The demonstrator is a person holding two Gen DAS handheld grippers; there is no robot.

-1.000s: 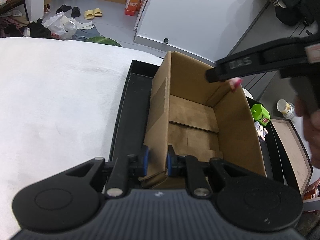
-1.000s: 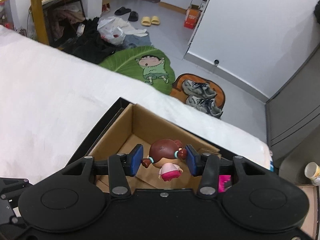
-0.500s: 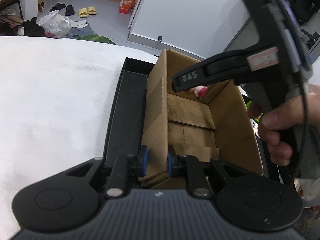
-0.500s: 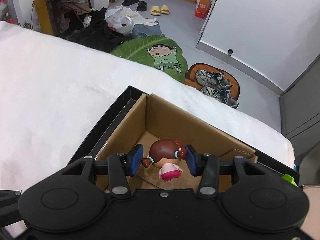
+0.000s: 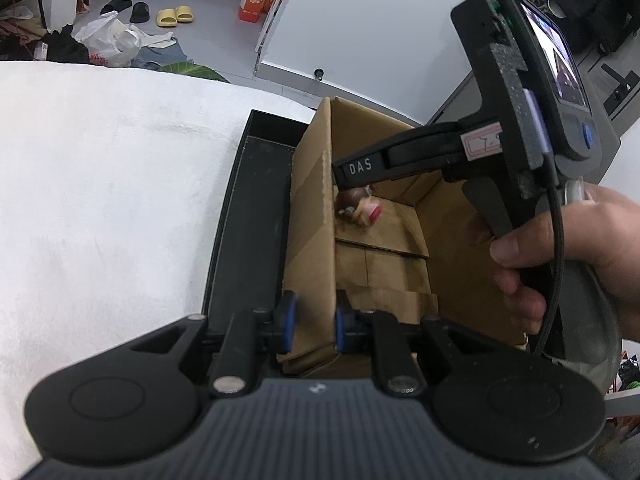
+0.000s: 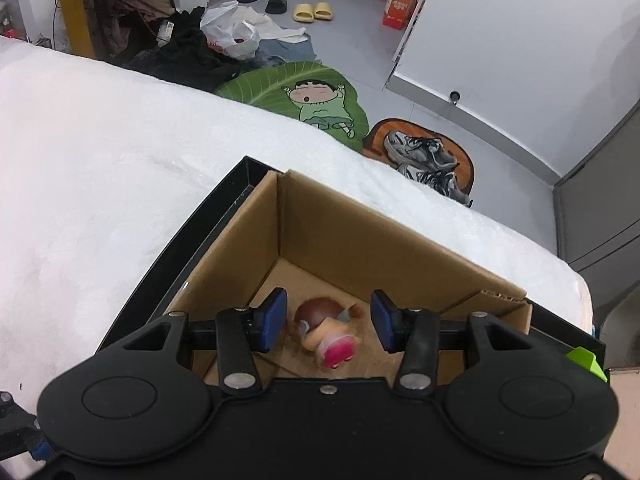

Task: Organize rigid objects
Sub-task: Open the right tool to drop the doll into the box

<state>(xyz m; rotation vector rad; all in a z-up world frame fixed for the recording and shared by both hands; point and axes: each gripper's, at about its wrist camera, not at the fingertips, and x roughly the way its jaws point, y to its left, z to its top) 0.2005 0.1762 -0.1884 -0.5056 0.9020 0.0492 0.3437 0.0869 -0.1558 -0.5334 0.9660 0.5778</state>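
- A small doll figure, brown-haired with a pink base, is lying tilted and slightly blurred inside the cardboard box; it is sitting between the blue pads of the right gripper, with a visible gap on either side, so the pads are not pressing on it
- The right gripper's jaws are standing released around the figure; in the left wrist view the same gripper is reaching down into the box from the right, a person's hand wrapping its handle, and the figure is showing just below its tip
- The left gripper is clenching the box's near left wall; its blue pads are pressing the cardboard from both sides
- The box is sitting inside a black tray, which is resting on a white fluffy cover
- A green object is peeking out at the tray's right edge; beyond the cover, a leaf-shaped cartoon mat, sneakers and yellow slippers are lying on the grey floor
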